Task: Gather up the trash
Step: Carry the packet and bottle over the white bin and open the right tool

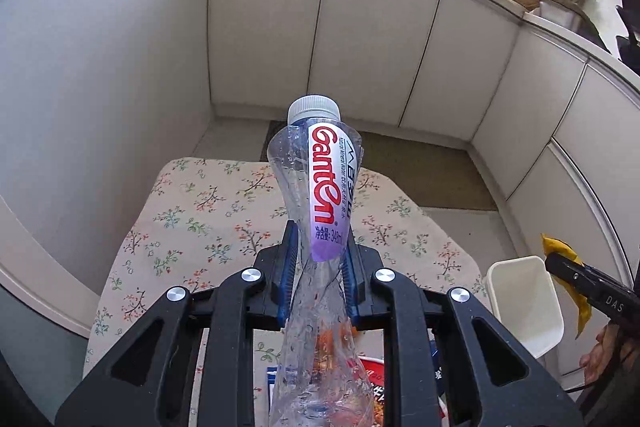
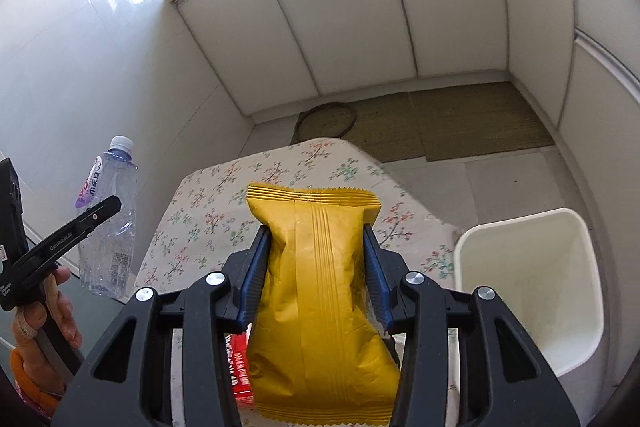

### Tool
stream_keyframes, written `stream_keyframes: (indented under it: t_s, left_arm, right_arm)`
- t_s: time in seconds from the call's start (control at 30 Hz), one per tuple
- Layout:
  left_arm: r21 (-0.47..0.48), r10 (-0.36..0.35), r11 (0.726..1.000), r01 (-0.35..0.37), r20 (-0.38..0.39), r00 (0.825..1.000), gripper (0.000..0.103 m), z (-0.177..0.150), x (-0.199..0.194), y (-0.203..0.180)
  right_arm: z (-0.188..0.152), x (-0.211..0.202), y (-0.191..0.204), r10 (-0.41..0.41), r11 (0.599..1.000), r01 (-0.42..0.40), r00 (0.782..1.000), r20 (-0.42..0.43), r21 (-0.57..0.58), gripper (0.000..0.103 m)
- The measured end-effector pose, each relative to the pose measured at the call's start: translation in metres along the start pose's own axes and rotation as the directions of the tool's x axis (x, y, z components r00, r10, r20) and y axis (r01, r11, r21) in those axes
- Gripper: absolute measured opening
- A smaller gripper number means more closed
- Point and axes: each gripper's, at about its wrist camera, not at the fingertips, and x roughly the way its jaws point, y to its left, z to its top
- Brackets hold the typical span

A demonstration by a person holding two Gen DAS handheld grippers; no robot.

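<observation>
Left gripper (image 1: 320, 267) clamped on a crushed clear plastic bottle (image 1: 320, 187) — blue pads squeezing its waist, white cap pointing away, held above the surface (image 1: 192, 219). Label in red "Ganten", beside it small print "Natural Mineral Water" and Chinese characters; lower, a net-volume line too small to read surely. Right gripper (image 2: 316, 267) clamped on a yellow snack packet (image 2: 316, 287), crimped top edge pointing away, no writing visible on this side; "DAS" stamped on that gripper's finger in the left view. Below both, a red printed wrapper (image 2: 240, 367), text illegible. Floral tablecloth covering the surface. Just beside its right edge — a white bin (image 2: 532, 287), open-topped. Farther off, white cabinet doors (image 1: 360, 39).
</observation>
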Motion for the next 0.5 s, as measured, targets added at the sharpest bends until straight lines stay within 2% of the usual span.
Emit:
stream_keyframes:
  t_s: [0.23,0.5]
  left_arm:
    - [0.033,-0.031,0.999,0.031,-0.009,0.999,0.020,-0.009,0.014,-0.035]
    - [0.065,-0.059,0.996,0.059,-0.015,0.998,0.020,-0.023,0.025,-0.068]
  right_arm:
    - [0.002,-0.028,-0.045,-0.151,0.988,0.149,0.983,0.101,0.027,0.044]
    - [0.003,-0.042,-0.103,-0.278,0.956,0.263,0.952,0.126,0.127,0.045]
